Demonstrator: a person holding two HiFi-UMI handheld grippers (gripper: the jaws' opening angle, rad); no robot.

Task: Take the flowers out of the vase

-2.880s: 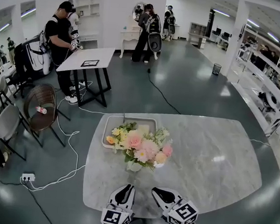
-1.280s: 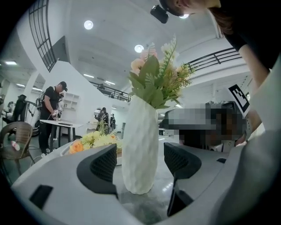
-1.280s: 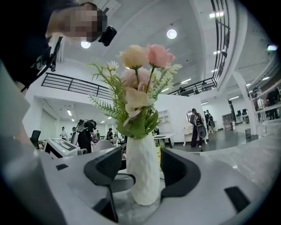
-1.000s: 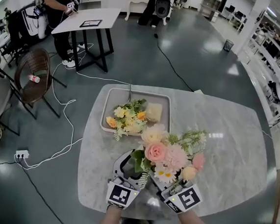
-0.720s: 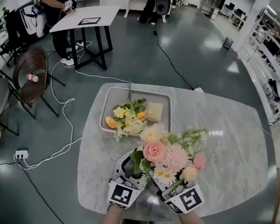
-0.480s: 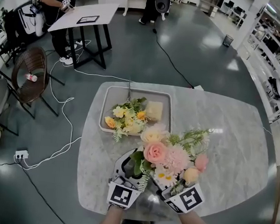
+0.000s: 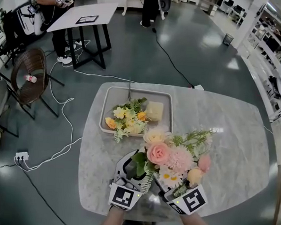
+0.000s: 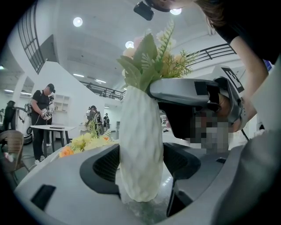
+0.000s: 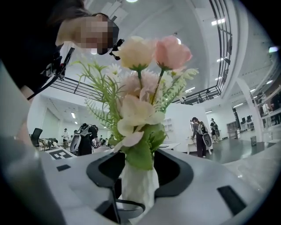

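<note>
A pink and cream bouquet [image 7: 168, 154] stands in a white ribbed vase [image 8: 140, 149] near the front edge of the marble table [image 7: 225, 152]. My left gripper [image 7: 127, 168] is shut on the vase's body, with a pad against each side. My right gripper [image 7: 167, 186] reaches in level at the vase's mouth. Its jaws have just been closing and stand either side of the stems and leaves [image 9: 140, 154]. A dark gap still shows beside the left pad. The head view hides most of the vase under blooms.
Behind the vase is a grey tray [image 7: 109, 104] holding a yellow flower bunch [image 7: 127, 120] and a pale block [image 7: 154, 111]. A wicker chair [image 7: 30, 72] and floor cables [image 7: 65, 127] lie left. People stand around a white table [image 7: 80, 19] far back.
Since the oldest frame a yellow bunch has come to lie in the tray and both grippers have closed in on the vase. Over the last second nothing visibly moved.
</note>
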